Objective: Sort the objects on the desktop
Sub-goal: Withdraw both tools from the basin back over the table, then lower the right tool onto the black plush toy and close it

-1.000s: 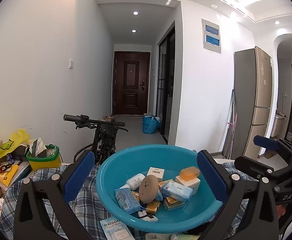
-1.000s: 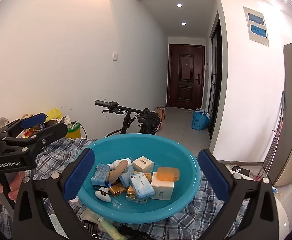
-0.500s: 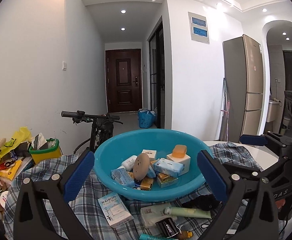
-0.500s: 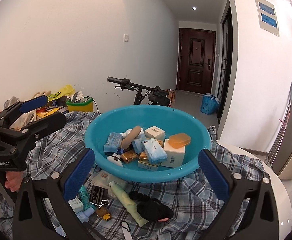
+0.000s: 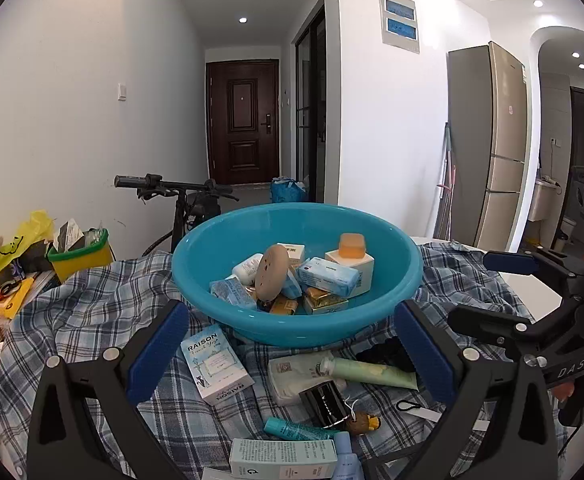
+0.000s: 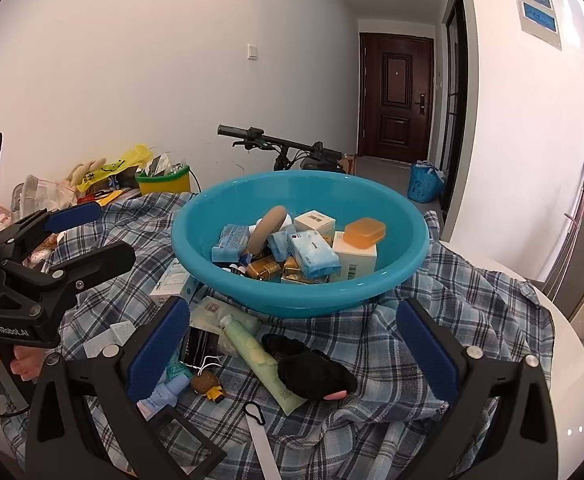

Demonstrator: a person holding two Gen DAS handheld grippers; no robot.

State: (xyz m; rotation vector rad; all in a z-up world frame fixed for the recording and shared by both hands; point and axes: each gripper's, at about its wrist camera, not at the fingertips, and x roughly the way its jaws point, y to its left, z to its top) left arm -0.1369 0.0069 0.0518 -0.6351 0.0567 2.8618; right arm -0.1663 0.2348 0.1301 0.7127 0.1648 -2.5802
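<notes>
Left tool (image 5: 290, 354): released, holding nothing; I hold it above the near edge of the bench, with the white box (image 5: 215, 362) and the black jar (image 5: 324, 402) below it.
Right tool (image 6: 292, 348): also spread wide and empty, above the green tube (image 6: 260, 358) and the black plush toy (image 6: 312, 372).
Basin (image 6: 300, 298): sits on the checked cloth (image 6: 472, 300) toward the far edge of the bench, already holding boxes, tissue packs and an orange soap case (image 6: 364, 232).
Loose things: crowded at the near edge, several touching or overlapping; the tube lies across a white packet (image 5: 292, 372).
Risk, crowding: I judge that closing on the tube could drag its neighbours or nip the cloth.
Risk, cloth: it is rumpled, so a snagged fold might tug the basin.
Risk, pile: the basin heap looks loose; a careless drop could topple the soap case.
</notes>
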